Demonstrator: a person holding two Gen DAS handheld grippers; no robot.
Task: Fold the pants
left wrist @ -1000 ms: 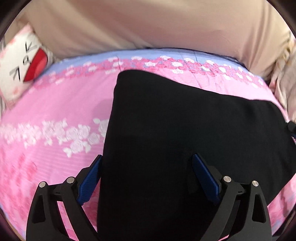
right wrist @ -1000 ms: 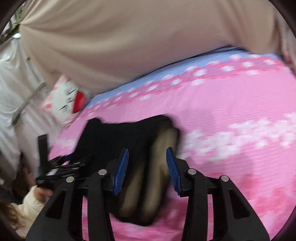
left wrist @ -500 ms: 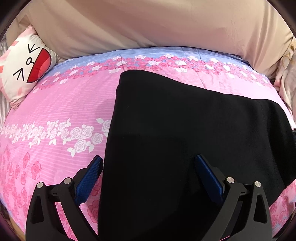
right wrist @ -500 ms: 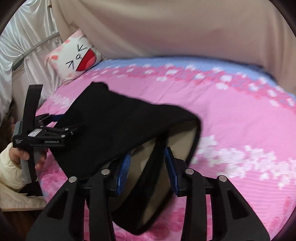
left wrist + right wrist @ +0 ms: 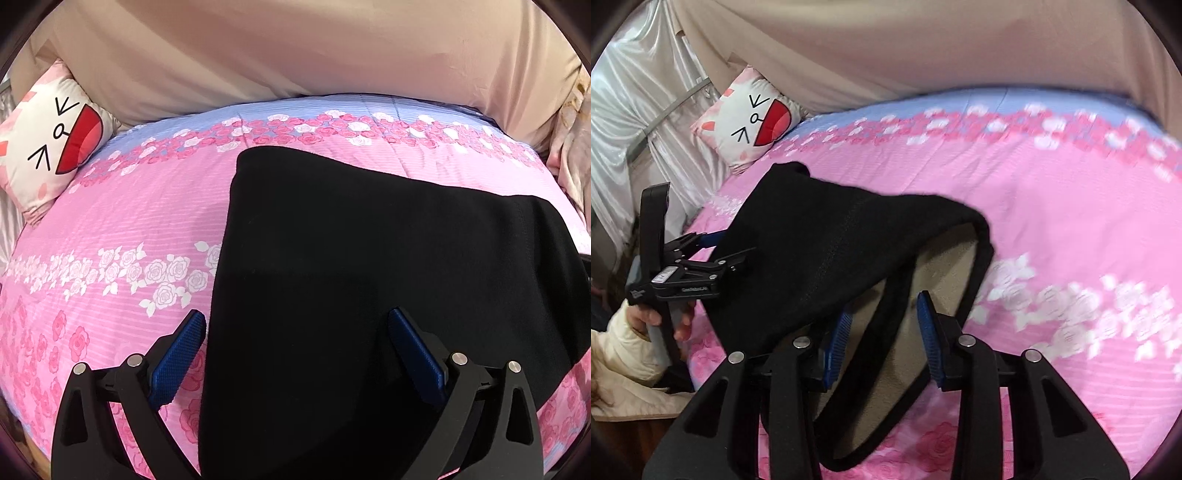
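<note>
Black pants (image 5: 369, 258) lie spread on the pink floral bed cover (image 5: 129, 221). In the right wrist view the pants (image 5: 820, 251) show their open waistband with a beige lining (image 5: 886, 369) facing me. My left gripper (image 5: 295, 354) is open, low over the near edge of the pants, with one finger on each side of the cloth's left border. It also shows in the right wrist view (image 5: 701, 254). My right gripper (image 5: 882, 339) is open, its blue pads on either side of a black waistband fold.
A white cat-face cushion (image 5: 48, 147) sits at the bed's far left corner, also in the right wrist view (image 5: 753, 122). A beige sheet (image 5: 295, 55) hangs behind the bed. Silvery curtains (image 5: 635, 110) hang at the left. The person's cream sleeve (image 5: 628, 350) is at the bed edge.
The right gripper swung left and closer to the waistband, and its jaws opened wider around the fold. The left gripper drew back slightly and stayed open.
</note>
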